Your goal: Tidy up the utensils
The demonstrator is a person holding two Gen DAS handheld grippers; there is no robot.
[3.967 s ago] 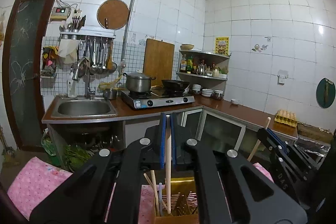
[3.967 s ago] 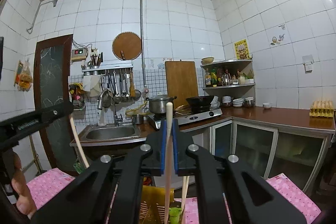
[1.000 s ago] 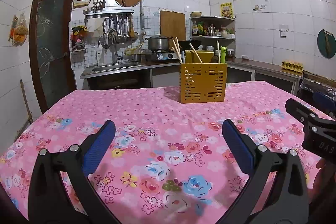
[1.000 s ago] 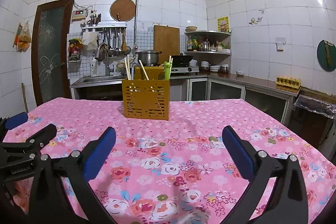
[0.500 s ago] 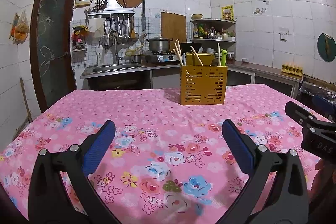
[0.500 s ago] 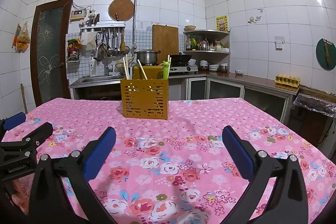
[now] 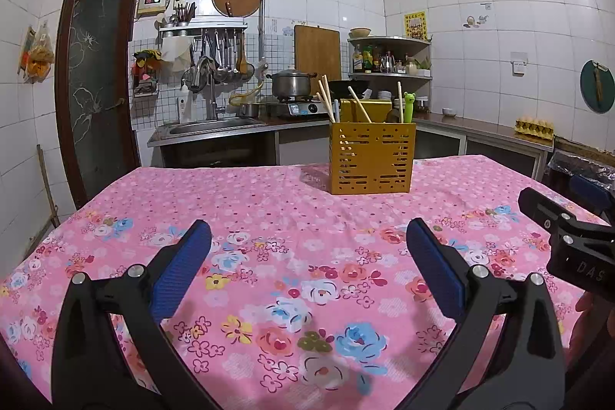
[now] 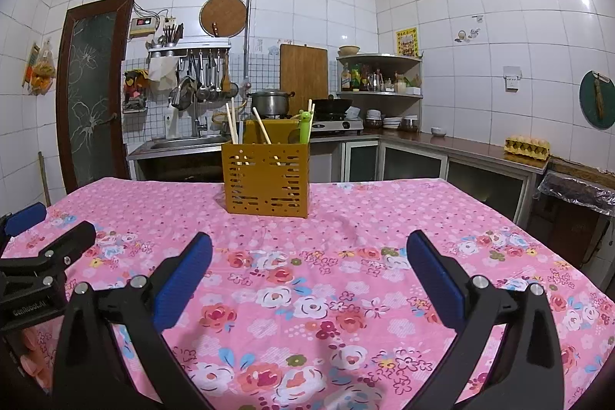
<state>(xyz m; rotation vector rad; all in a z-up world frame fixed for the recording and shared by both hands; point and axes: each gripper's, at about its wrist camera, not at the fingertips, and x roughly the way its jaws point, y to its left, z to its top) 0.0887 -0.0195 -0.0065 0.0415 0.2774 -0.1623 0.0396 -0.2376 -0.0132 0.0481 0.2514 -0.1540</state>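
**Both grippers empty, utensils in holder**

Left wrist view: left gripper (image 7: 307, 248) low over the pink floral tablecloth (image 7: 269, 210), fingers spread wide, nothing between them. Yellow slotted holder (image 7: 372, 158) stands upright far across the table, well apart from the fingers, with wooden chopsticks (image 7: 326, 98) and a green frog-topped utensil (image 7: 409, 107) leaning inside. Right wrist view: right gripper (image 8: 308, 250) likewise spread wide and empty, holder ahead-left. Stove pot (image 7: 291, 83) on the counter behind.
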